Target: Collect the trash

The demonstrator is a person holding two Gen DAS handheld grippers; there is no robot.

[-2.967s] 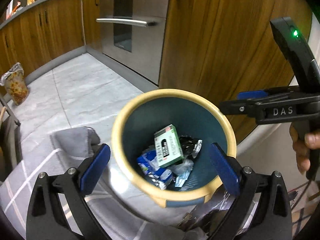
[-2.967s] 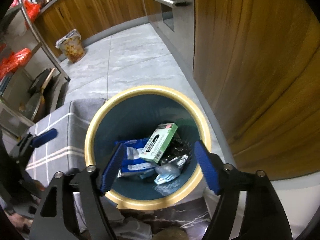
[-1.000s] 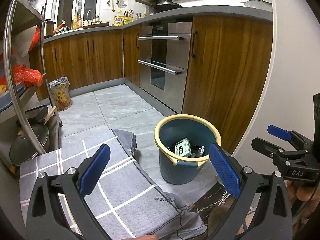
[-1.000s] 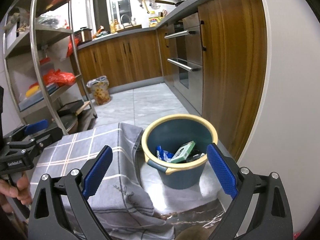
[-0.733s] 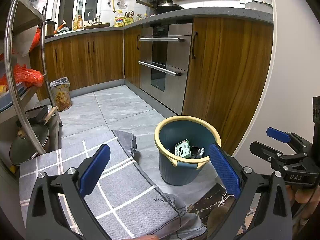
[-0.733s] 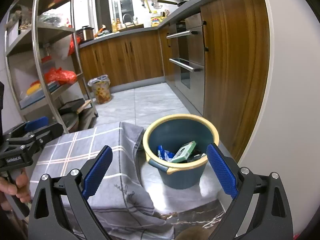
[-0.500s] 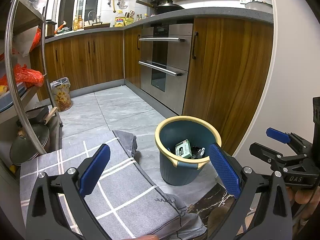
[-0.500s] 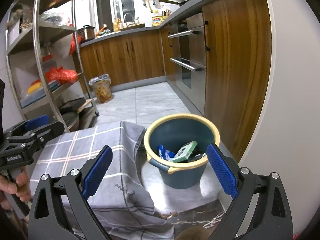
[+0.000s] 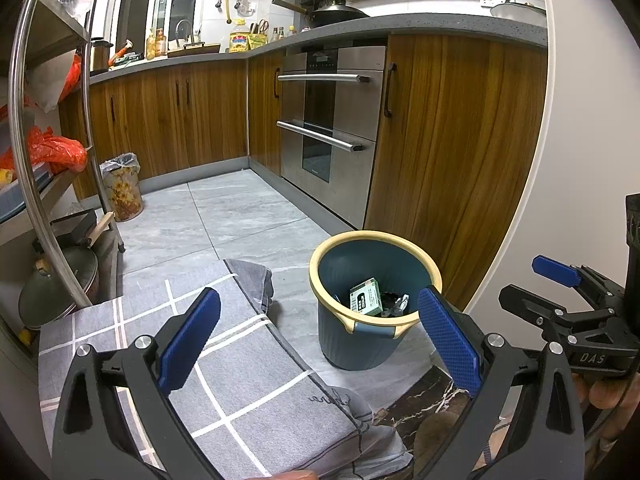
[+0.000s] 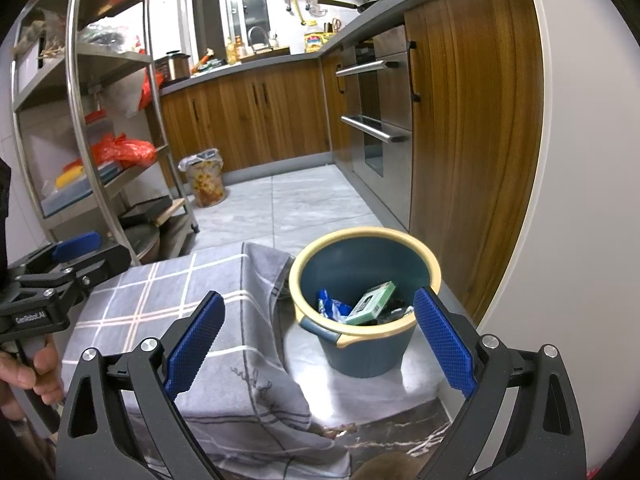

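A blue trash bin with a yellow rim (image 9: 352, 344) (image 10: 362, 350) stands on the tiled floor by the wooden cabinet. Inside lie a green carton (image 9: 365, 298) (image 10: 370, 298), a blue wrapper (image 10: 330, 304) and dark foil scraps (image 9: 396, 305). My left gripper (image 9: 318, 340) is open and empty, held back above the grey checked cloth (image 9: 224, 380). My right gripper (image 10: 320, 338) is open and empty, also back from the bin. Each gripper shows at the edge of the other's view, the right one (image 9: 576, 320) and the left one (image 10: 60, 272).
A grey checked cloth (image 10: 192, 320) covers a low surface left of the bin. A steel shelf rack (image 10: 80, 140) stands at left with pans and red bags. A second lined bin (image 9: 122, 186) sits by the far cabinets. An oven (image 9: 328, 132) faces the floor.
Three seconds ago both grippers hovered right over the bin's mouth. Since then they have pulled back and up; over the last second they have barely moved.
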